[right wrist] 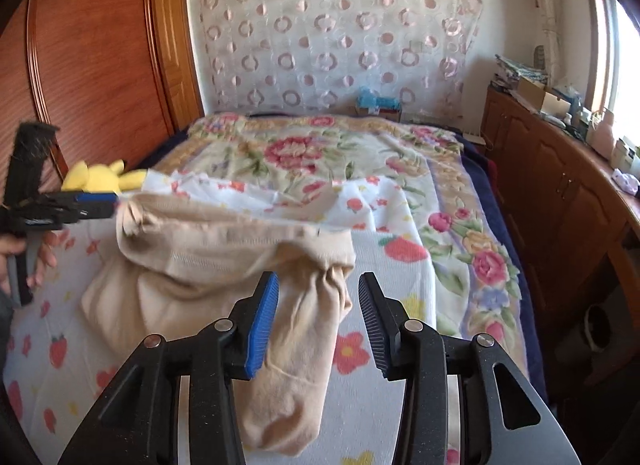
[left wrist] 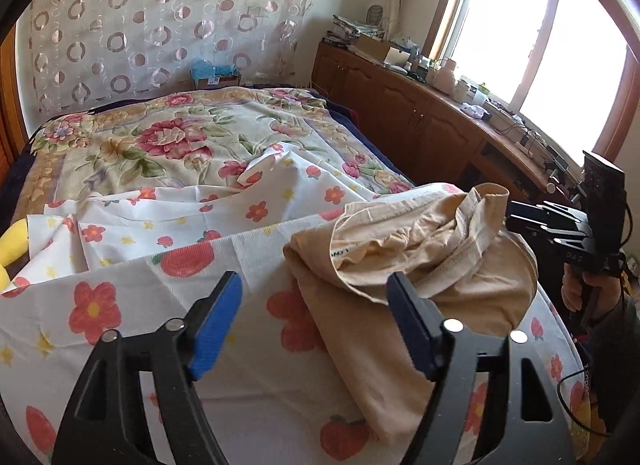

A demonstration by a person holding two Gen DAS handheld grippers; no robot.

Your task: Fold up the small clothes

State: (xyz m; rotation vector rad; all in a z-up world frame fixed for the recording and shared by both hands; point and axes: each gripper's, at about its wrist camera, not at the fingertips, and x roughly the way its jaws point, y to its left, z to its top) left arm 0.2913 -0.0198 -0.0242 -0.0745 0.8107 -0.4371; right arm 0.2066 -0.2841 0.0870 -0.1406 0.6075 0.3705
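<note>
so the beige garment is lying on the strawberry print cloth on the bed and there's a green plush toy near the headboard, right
Not quite: the plush toy is yellow, not green, as the right wrist view shows. The rest holds: the beige garment lies on the strawberry print cloth on the bed, and the toy sits near the headboard.

Garment lying on the sheet-covered bed

The garment [left wrist: 400,277] is lying crumpled on a sheet [left wrist: 132,305] spread over the bed [right wrist: 320,153], a plush toy [right wrist: 100,177] sitting at its far left, cabinets [right wrist: 560,193] standing along its right, a curtain [right wrist: 340,37] hanging behind.
</note>
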